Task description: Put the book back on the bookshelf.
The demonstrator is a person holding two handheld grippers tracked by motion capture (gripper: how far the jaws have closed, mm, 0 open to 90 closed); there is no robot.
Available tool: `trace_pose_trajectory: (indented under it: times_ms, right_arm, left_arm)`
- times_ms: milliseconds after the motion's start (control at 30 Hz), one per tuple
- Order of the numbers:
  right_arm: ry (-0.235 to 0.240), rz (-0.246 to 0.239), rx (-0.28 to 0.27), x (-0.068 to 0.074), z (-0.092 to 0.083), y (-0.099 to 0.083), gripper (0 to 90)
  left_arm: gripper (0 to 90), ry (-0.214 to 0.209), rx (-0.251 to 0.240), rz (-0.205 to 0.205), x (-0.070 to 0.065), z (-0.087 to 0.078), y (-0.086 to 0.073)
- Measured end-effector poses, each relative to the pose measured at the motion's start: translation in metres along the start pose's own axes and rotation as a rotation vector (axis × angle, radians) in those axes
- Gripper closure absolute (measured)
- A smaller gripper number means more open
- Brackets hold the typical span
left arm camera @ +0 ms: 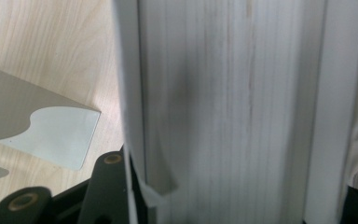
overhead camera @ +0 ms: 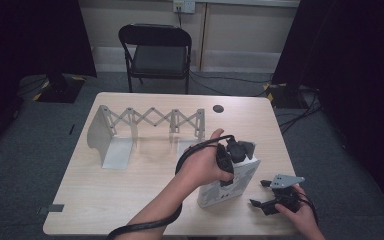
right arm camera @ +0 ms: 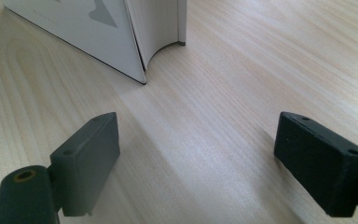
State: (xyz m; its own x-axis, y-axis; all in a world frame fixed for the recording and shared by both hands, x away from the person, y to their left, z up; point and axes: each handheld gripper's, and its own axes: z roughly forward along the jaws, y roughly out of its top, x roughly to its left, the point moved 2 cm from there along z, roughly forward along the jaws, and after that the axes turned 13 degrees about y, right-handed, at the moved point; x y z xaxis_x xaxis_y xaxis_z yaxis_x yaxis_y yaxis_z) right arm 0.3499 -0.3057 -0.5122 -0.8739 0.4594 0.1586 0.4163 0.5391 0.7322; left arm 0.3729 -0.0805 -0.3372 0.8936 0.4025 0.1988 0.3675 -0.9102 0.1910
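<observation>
High view: the left gripper (overhead camera: 232, 157) clamps a white book (overhead camera: 230, 186) standing upright on the bench (overhead camera: 130, 190) near its front edge; just beside it, the right gripper (overhead camera: 264, 192) rests wide open, empty.

White book (overhead camera: 228, 185), standing upright, near table's front right edge

From above, my tabletop (overhead camera: 130, 190) is evenly lit while the room's sides sink into black. My left gripper's view is soft and smeared — the book (left arm camera: 223, 102) sits too close. My right gripper's view is bright, with blurred near edges.
</observation>
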Motion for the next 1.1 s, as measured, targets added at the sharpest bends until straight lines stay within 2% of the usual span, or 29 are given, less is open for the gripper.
trace_pose_trajectory:
  times_ms: [233, 300, 467, 567, 800, 833, 1100]
  right_arm:
    - [0.002, -0.002, -0.001, 0.000, 0.000, 0.000, 13.5]
    - [0.002, 0.000, -0.001, 0.000, 0.000, 0.000, 13.5]
    - [0.002, -0.001, -0.001, 0.000, 0.000, 0.000, 13.5]
    - [0.004, 0.001, 0.000, 0.000, 0.000, 0.000, 13.2]
    - [0.005, 0.000, 0.000, 0.000, 0.000, 0.000, 13.1]
    - [0.005, 0.001, 0.000, 0.000, 0.000, 0.000, 13.1]
    - [0.004, 0.000, 0.001, 0.000, 0.000, 0.000, 13.0]
  left_arm:
    - [52.9, -0.012, 0.035, -0.012, -0.001, -0.005, -0.002]
    - [52.9, -0.021, 0.045, -0.031, 0.000, -0.006, -0.003]
    - [52.9, -0.019, 0.061, -0.024, 0.002, -0.009, -0.009]
    - [52.9, -0.012, 0.072, -0.041, 0.005, -0.012, -0.014]
    - [53.0, -0.007, 0.075, -0.058, 0.011, -0.014, -0.023]
    - [53.0, -0.010, 0.077, -0.071, 0.012, -0.014, -0.024]
    - [53.0, -0.023, 0.080, -0.087, 0.017, -0.020, -0.031]
